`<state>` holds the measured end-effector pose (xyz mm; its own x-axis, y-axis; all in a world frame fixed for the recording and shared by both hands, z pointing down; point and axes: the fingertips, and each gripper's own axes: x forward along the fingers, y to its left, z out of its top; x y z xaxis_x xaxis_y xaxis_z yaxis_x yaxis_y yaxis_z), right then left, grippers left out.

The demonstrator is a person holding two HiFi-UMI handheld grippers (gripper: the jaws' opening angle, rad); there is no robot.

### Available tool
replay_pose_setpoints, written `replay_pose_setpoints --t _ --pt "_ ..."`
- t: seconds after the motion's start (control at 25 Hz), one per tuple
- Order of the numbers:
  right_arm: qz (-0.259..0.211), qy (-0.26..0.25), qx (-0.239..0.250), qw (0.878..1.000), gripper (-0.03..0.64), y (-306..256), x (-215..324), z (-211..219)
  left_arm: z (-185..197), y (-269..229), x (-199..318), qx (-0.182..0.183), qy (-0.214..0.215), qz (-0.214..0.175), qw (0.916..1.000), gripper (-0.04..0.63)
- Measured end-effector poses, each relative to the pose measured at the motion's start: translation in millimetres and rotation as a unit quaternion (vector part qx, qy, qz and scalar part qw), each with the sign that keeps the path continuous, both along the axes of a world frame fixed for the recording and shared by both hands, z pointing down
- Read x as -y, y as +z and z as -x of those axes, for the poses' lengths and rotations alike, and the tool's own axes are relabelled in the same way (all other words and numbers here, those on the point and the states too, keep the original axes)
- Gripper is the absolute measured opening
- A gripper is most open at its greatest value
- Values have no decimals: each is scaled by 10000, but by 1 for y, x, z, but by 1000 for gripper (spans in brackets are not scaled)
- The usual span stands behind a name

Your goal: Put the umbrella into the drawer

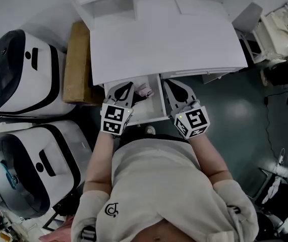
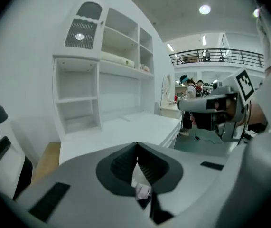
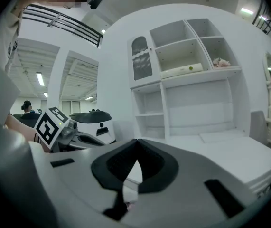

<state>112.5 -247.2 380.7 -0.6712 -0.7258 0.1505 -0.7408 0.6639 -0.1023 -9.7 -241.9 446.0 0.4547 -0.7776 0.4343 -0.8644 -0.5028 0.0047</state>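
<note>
Clenched on nothing, the fingers of the left gripper (image 1: 127,86) and the right gripper (image 1: 171,84) hover side by side over the open drawer (image 1: 151,110). Between them and just below, the pink umbrella (image 1: 145,91) lies inside the drawer, with the white counter (image 1: 164,44) beyond the fingertips. The placing step looks done; the next move likely calls for a push on the drawer front to slide it shut.

Lab hall: white robots (image 1: 22,74), mezzanine railing (image 2: 216,56)
</note>
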Motion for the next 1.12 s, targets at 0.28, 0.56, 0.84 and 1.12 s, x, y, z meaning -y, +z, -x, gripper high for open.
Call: replay_pose_setpoints --t 0.28,0.56,0.84,1.12 --pt "-402 -91 125 9991 6 -43 -10 8 26 -91 -16 -409 -342 -937 9942 12" --pt "-665 -174 256 9973 5 -66 -24 11 52 -159 -54 -697 -764 -1819 9779 12" --pt "-935 -268 260 9949 5 -86 -41 9 59 -161 -72 -565 -822 -1891 9769 12" --pt "-995 -339 243 9942 3 -88 -54 9 58 -161 -81 -536 -729 -1860 9784 12"
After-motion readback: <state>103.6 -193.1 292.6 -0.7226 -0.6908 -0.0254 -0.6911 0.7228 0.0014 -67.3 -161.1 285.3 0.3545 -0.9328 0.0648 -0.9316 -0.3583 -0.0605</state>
